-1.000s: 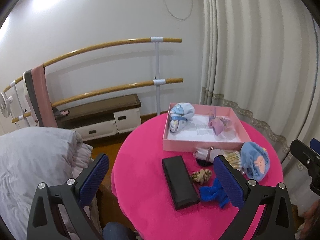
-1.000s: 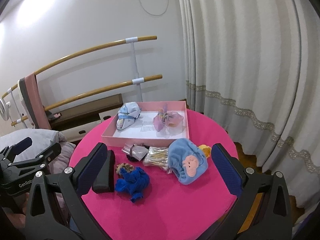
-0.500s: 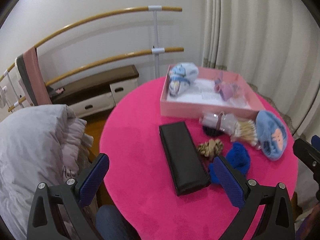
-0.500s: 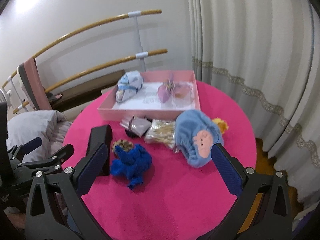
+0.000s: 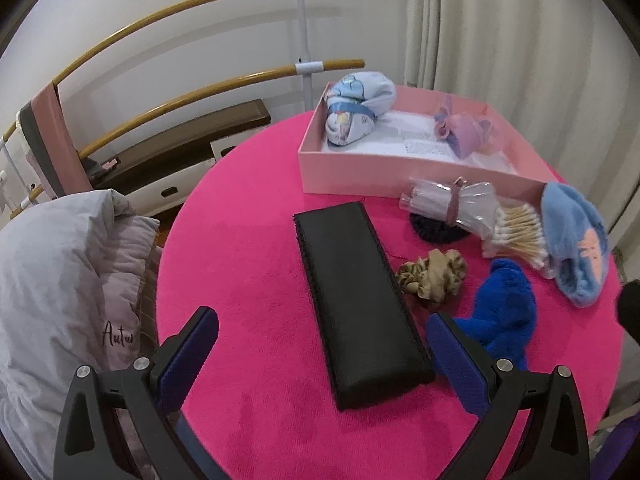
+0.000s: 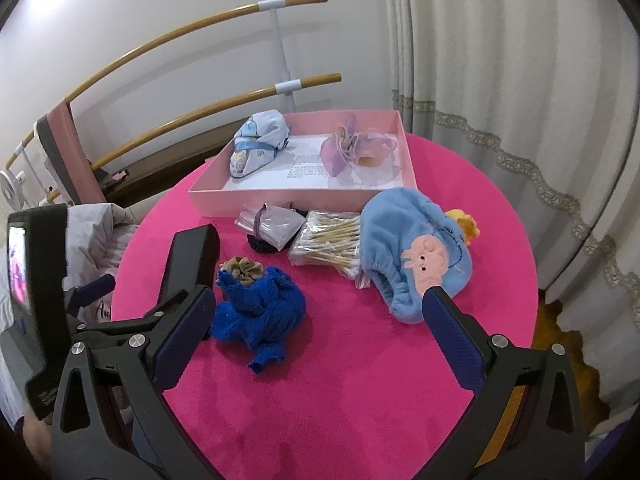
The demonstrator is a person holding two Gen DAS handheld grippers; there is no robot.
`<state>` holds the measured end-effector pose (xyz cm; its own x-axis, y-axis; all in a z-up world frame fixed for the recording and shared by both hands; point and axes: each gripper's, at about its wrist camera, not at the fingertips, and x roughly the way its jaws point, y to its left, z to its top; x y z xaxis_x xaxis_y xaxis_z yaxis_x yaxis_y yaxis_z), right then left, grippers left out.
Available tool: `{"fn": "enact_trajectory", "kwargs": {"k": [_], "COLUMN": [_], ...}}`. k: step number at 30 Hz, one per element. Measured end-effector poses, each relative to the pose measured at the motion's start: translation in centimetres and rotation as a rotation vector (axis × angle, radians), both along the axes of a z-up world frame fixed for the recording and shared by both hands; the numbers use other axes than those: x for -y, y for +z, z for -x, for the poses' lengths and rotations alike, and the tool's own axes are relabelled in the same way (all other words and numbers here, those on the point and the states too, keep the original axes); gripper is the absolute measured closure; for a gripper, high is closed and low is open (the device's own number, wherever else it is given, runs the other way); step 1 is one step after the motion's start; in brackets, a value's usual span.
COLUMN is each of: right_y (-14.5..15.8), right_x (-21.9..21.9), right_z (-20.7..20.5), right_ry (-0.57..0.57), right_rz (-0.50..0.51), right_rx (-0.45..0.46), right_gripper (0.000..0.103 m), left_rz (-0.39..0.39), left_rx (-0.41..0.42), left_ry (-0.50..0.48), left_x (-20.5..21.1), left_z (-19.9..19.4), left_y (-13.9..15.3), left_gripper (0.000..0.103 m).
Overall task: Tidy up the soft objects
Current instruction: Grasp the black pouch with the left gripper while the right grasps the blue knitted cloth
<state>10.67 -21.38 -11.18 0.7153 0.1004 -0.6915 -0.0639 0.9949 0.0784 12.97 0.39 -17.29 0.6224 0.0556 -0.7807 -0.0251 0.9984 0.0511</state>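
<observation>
both cameras have dipped toward the round table [image 6: 360, 380] since the earlier frames, so the pink cloth fills more of each view and the wall bars sit higher. nothing on the table has shifted. the left gripper [image 5: 320, 356] hangs over the near edge with jaws wide and empty, straddling the near end of a black case [image 5: 356, 300], a long smooth padded slab with stitched edges. the right gripper [image 6: 316, 316] also has jaws wide, holding nothing, above a crumpled blue cloth [image 6: 260, 312] of fuzzy knit near the table's middle. a tan ruffled scrunchie [image 6: 240, 270] touches its far side. a fluffy light-blue cap [image 6: 416, 256] with a pink face lies toward the right edge, beside a bag of cotton swabs [image 6: 328, 244]. the shallow pink box [image 6: 280, 202] at the far edge holds a printed cloth bundle [image 6: 260, 144] and a sheer purple pouch [image 6: 352, 150].
</observation>
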Motion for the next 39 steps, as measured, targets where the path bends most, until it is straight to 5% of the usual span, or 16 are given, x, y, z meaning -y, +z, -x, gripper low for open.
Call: {"fn": "enact_trajectory", "kwargs": {"k": [5, 12, 20, 25, 31, 39], "right_y": [-0.7, -1.7, -3.4, -4.2, -4.8, -7.7], "right_x": [-0.1, -1.0, -2.3, -2.9, -3.4, -4.0], "right_z": [-0.7, -1.6, -2.3, -2.5, -3.3, -4.6], "right_ry": [0.004, 0.032, 0.066, 0.076, 0.077, 0.089], "right_rz": [0.002, 0.002, 0.012, 0.010, 0.020, 0.020], "right_rx": [-0.022, -0.050, -0.091, -0.107, -0.119, -0.176], "right_gripper": [0.000, 0.000, 0.002, 0.002, 0.004, 0.042], "left_rz": [0.063, 0.180, 0.169, 0.126, 0.151, 0.144], "left_rx": [-0.018, -0.039, -0.034, -0.022, -0.041, -0.041], "left_ry": [0.012, -0.074, -0.077, -0.014, -0.028, -0.036], "left_x": [-1.1, -1.9, -3.0, -3.2, -2.8, -3.7], "left_z": [-2.0, -3.1, -3.3, -4.2, -4.9, -3.6], "left_y": [-1.8, -2.7, -2.4, -2.2, -3.6, -3.2], "left_gripper": [0.004, 0.052, 0.057, 0.034, 0.052, 0.063]}}
